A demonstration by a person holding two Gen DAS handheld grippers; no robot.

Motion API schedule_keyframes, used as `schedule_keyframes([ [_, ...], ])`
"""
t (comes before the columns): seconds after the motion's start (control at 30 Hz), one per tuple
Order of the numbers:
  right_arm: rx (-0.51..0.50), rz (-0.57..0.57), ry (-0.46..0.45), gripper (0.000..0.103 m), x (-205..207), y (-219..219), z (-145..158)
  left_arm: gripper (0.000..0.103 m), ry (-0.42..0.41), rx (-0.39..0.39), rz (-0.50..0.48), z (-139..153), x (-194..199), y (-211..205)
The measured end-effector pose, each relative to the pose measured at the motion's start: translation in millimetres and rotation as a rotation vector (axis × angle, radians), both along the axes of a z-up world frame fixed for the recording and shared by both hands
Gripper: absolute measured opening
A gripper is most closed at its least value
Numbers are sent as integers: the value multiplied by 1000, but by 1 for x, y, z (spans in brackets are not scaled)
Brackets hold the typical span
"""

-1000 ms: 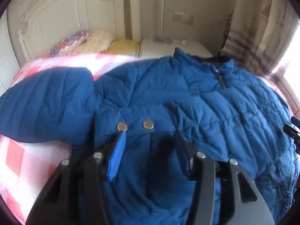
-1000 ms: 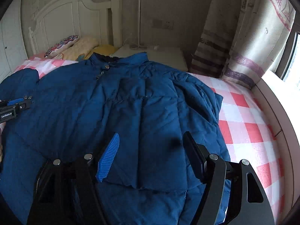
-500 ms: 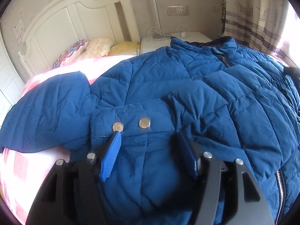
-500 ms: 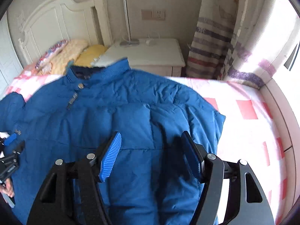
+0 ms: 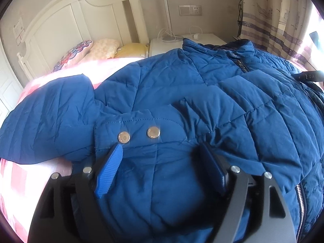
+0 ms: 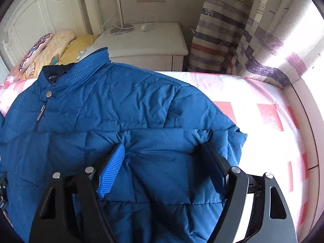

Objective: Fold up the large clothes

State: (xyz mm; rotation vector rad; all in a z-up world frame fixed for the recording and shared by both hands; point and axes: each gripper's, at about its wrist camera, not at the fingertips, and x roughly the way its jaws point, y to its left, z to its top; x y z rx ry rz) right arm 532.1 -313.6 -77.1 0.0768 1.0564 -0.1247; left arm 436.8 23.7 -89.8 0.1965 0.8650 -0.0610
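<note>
Jacket [image 5: 182,93] lies spread on bed [image 6: 253,101]; sleeves folded inward, body unfolded; left gripper [image 5: 162,158] and right gripper [image 6: 164,158] have just been opening, now released, padding between jaws.

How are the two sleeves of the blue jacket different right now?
The sleeve on the right gripper's side is folded across the jacket's front; the sleeve on the left gripper's side lies spread out on the checked bedsheet. A snap-button cuff shows in the left view; no cuff shows in the right view. Both are blue and quilted.

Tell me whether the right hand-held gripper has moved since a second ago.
Yes. The right hand-held gripper moved toward the jacket's window-side edge; the nightstand now sits centred ahead.
</note>
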Motion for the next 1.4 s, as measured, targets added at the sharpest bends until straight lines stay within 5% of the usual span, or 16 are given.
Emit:
schedule_keyframes([
  [0.1,-62,-68,-81,77,-27,17,25,81,3,0,-4,-1,1,0],
  [0.2,-14,83,-182,88,-65,69,42,84,6,-10,-10,-1,1,0],
  [0.33,-132,326,-57,90,-82,142,4,89,9,-14,-19,-1,1,-1],
  [0.43,-135,253,-70,91,-85,141,7,89,10,-37,-20,-1,2,1],
  [0.57,-66,201,-216,92,-117,150,39,89,-34,-249,-20,19,-9,37],
  [0.7,-99,312,-128,93,-130,174,11,89,-126,-582,290,51,-29,153],
  [0.8,-40,279,-148,98,-128,166,-2,86,-187,-808,567,49,-57,260],
  [0.93,-15,272,-149,98,-124,166,-3,77,-274,-915,828,38,-91,367],
  [1.07,-6,272,-151,98,-124,164,-5,70,-290,-1048,920,21,-89,435],
  [1.13,-6,272,-152,98,-126,165,-5,57,-278,-1075,927,20,-77,453],
  [1.17,-7,272,-153,98,-126,164,-4,43,-276,-1093,924,20,-69,459],
  [1.2,-5,272,-154,98,-125,163,-4,18,-267,-1100,926,19,-65,461],
  [1.3,-6,266,-174,97,-128,161,-1,8,-358,-1032,898,45,-70,440],
  [1.4,22,218,-282,95,-142,151,13,7,-482,-860,729,104,-78,373],
])
